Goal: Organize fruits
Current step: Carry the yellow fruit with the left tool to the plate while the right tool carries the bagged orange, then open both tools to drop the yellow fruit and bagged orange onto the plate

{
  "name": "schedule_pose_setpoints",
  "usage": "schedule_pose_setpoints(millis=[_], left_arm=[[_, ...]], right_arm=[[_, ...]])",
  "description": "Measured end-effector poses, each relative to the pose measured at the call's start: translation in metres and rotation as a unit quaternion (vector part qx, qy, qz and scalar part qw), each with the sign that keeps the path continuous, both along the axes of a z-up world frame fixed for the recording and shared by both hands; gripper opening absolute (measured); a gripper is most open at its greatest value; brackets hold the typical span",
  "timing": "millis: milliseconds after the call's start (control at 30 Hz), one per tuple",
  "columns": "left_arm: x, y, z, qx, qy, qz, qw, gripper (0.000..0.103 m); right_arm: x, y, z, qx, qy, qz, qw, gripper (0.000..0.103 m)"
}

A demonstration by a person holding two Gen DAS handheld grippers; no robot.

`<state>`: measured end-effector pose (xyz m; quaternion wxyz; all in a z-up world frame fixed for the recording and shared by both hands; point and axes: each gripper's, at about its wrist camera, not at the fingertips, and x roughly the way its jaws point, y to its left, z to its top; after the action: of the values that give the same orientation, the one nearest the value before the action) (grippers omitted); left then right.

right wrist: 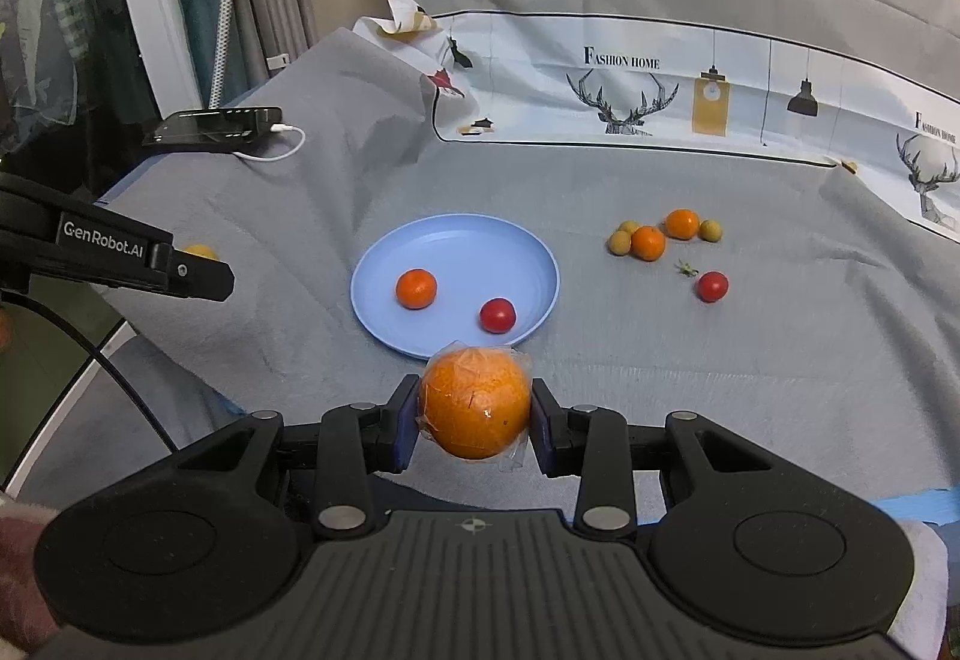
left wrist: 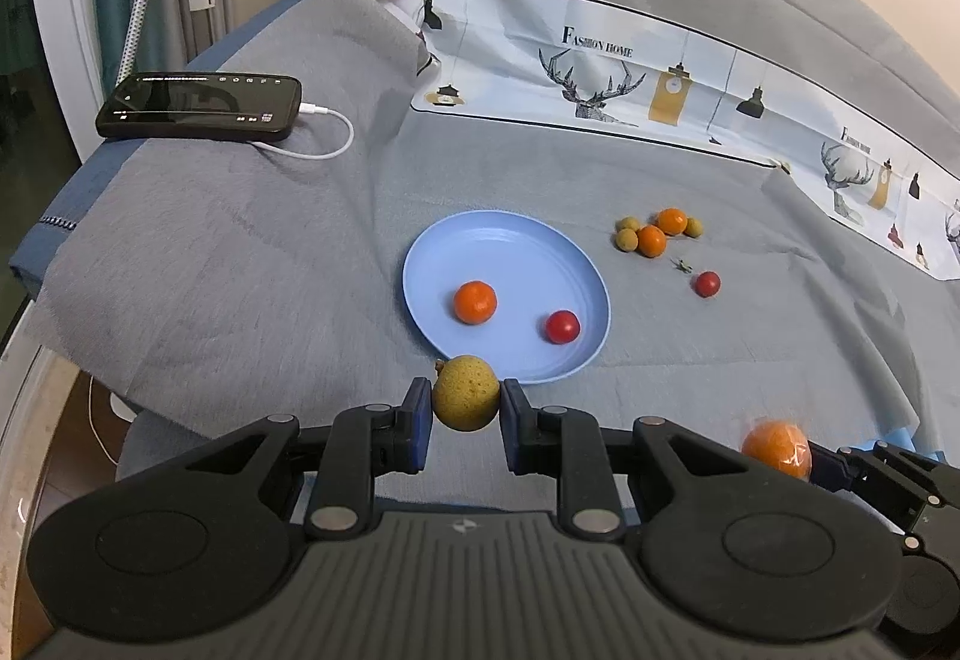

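Observation:
My left gripper (left wrist: 467,411) is shut on a yellow-brown speckled fruit (left wrist: 465,391), held just short of the near rim of the blue plate (left wrist: 480,240). On the plate lie a small orange (left wrist: 474,302) and a cherry tomato (left wrist: 562,327). My right gripper (right wrist: 475,417) is shut on a large orange wrapped in clear film (right wrist: 476,402), also just before the blue plate (right wrist: 444,240). Right of the plate lies a cluster of small oranges and tan fruits (right wrist: 657,235) and a loose cherry tomato (right wrist: 712,286). The wrapped orange (left wrist: 777,447) shows at the lower right of the left wrist view.
A grey cloth (left wrist: 240,270) covers the table. A black phone (left wrist: 201,106) with a white cable lies at the far left corner. A printed white cloth (left wrist: 630,78) runs along the back. The table's left edge drops off near the other gripper's body (right wrist: 120,255).

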<state>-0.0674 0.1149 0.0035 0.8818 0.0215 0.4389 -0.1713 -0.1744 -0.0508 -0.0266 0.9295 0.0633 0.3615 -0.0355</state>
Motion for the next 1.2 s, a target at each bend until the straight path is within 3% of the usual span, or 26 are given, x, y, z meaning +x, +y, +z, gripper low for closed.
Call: schedule_pose_setpoints(millis=[600, 800, 1200], left_arm=[[0.093, -0.044, -0.029, 0.019, 0.022, -0.009, 0.9996, 0.026], [0.131, -0.065, -0.051, 0.02, 0.04, -0.018, 0.9988, 0.026], [0.185, -0.098, -0.106, 0.062, 0.071, -0.027, 0.9952, 0.026]], right_arm=[[0.09, -0.023, -0.025, 0.019, 0.017, -0.008, 1.0, 0.038], [0.128, -0.035, -0.044, 0.026, 0.028, -0.013, 0.999, 0.038], [0.187, -0.047, -0.091, 0.03, 0.063, -0.011, 0.997, 0.038]])
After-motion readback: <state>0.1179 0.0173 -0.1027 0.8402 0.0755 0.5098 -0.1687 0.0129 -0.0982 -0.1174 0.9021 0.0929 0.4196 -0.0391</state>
